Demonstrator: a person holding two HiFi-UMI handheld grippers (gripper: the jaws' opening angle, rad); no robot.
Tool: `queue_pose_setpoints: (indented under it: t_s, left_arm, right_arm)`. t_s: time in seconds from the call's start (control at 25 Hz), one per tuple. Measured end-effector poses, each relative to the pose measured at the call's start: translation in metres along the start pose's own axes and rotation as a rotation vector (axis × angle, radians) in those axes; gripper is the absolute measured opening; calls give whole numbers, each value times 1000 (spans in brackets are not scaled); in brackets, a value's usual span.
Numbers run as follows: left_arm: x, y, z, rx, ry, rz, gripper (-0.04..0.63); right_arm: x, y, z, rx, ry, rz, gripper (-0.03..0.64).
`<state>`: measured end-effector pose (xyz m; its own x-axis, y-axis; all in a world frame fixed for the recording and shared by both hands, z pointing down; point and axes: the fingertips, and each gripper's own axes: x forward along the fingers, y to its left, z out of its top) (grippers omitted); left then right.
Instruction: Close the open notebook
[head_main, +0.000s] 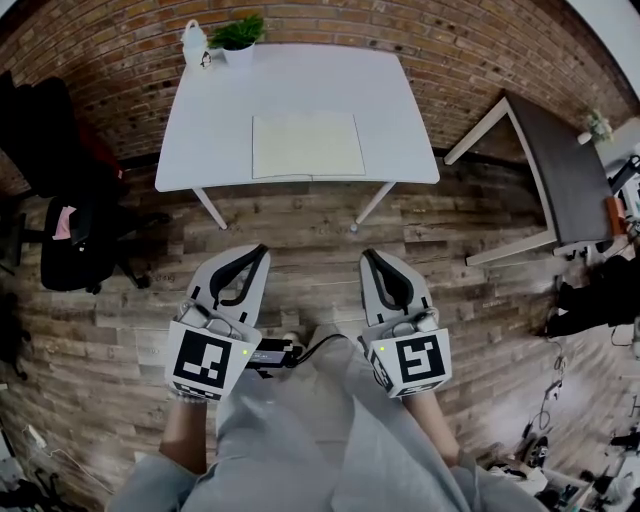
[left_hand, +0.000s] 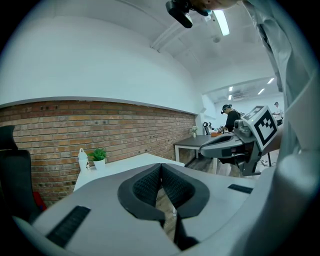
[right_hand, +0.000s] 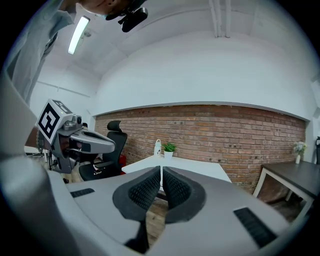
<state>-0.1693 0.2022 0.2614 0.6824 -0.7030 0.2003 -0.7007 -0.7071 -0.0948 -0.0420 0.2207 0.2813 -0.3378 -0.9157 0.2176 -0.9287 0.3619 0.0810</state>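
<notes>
An open notebook (head_main: 306, 146) with pale pages lies flat near the front edge of the white table (head_main: 200, 120) in the head view. Both grippers hover over the wooden floor, well short of the table. My left gripper (head_main: 257, 252) is shut with nothing between its jaws, and so is my right gripper (head_main: 371, 257). In the left gripper view the left gripper (left_hand: 160, 167) points toward the table (left_hand: 130, 165), with the right gripper's body off to the right. The right gripper (right_hand: 161, 170) aims at the same table (right_hand: 200, 167). The notebook does not show in either gripper view.
A small potted plant (head_main: 238, 38) and a white bottle (head_main: 194, 44) stand at the table's far left corner by the brick wall. A black office chair (head_main: 70, 235) is at the left, a dark side table (head_main: 560, 170) at the right. Cables lie on the floor at the right.
</notes>
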Motion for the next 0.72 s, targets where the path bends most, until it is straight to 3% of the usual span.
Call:
queue_pose_setpoints:
  t_s: [0.36, 0.72]
  left_arm:
    - [13, 1, -3, 4, 4, -13, 18]
    - [54, 15, 3, -5, 11, 14, 18]
  right_arm:
    - [3, -11, -6, -1, 14, -14, 44]
    - [40, -42, -3, 1, 6, 30, 44]
